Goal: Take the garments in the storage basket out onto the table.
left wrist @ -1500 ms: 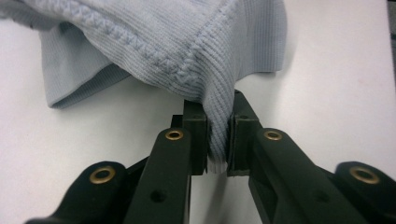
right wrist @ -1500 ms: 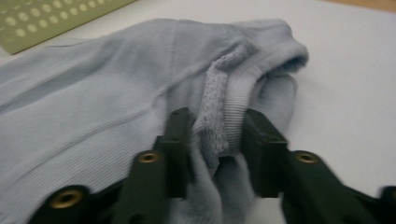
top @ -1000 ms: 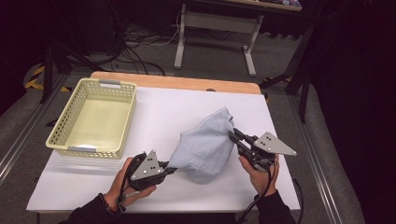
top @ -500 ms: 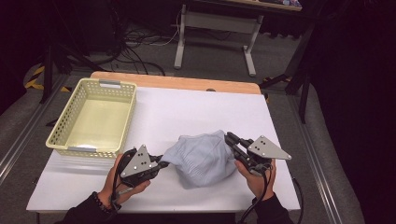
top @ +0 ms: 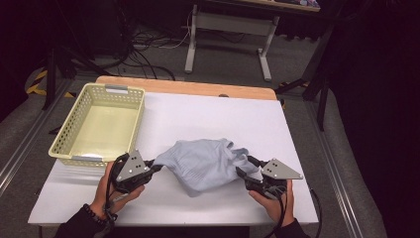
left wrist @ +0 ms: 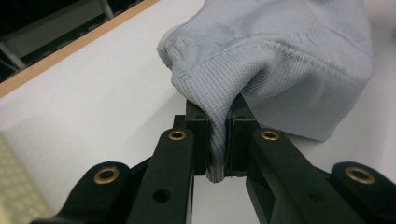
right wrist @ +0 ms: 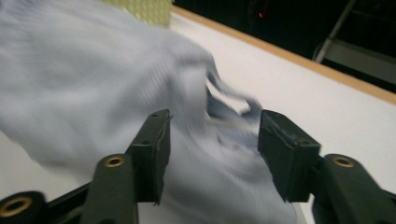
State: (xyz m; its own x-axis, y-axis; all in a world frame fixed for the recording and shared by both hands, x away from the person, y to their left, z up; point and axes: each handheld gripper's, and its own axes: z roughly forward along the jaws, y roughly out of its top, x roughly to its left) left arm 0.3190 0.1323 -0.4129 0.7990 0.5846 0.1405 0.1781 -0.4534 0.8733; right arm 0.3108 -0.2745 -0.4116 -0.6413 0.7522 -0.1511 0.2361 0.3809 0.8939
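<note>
A light blue knit garment (top: 205, 163) is spread in a loose heap on the white surface (top: 208, 116), toward the near edge and between the two hands. Its ribbed hem is pinched tight by the left gripper (top: 154, 167); in the left gripper view the fabric (left wrist: 261, 60) is squeezed between the two black jaws and bunches up just past them. The right gripper (top: 247, 170) is seen at the other side of the cloth with its jaws spread apart. They've just been opening, and in the right gripper view the blurred garment (right wrist: 93, 84) lies between them with nothing pressed on it, so that end is let go. A pale yellow perforated basket (top: 79, 126) is parked at the far left of the surface, well apart from the garment. Both hands are kept low near the front edge.
</note>
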